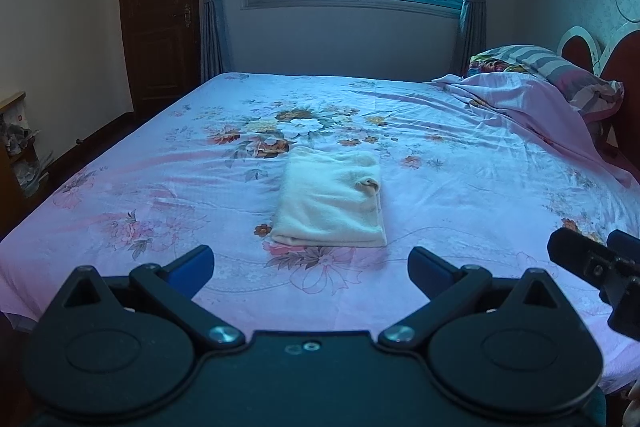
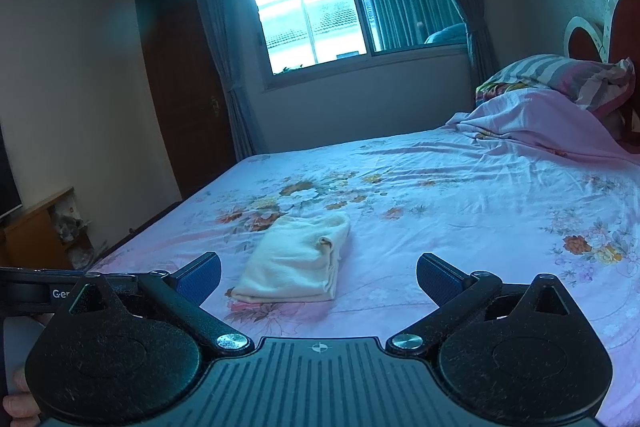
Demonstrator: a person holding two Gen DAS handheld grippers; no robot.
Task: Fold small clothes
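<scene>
- The left gripper (image 1: 311, 267) hovered low over the bed's near edge, fingers (image 1: 192, 265) spread wide and empty, apparently drawn back from the work.
- The cream garment (image 1: 334, 201), soft and fleecy, lay folded into a neat rectangle mid-bed on the smooth floral bedsheet (image 1: 160, 163), probably finished.
- The right gripper (image 2: 319, 277) hung just right of it, fingers (image 2: 438, 279) likewise released, holding nothing.
- A striped pillow (image 1: 560, 67) sat by the headboard.

Bedsheet (image 1: 460, 187) open all round folded garment (image 1: 330, 203); bunched quilt (image 1: 532, 107) far right.
</scene>
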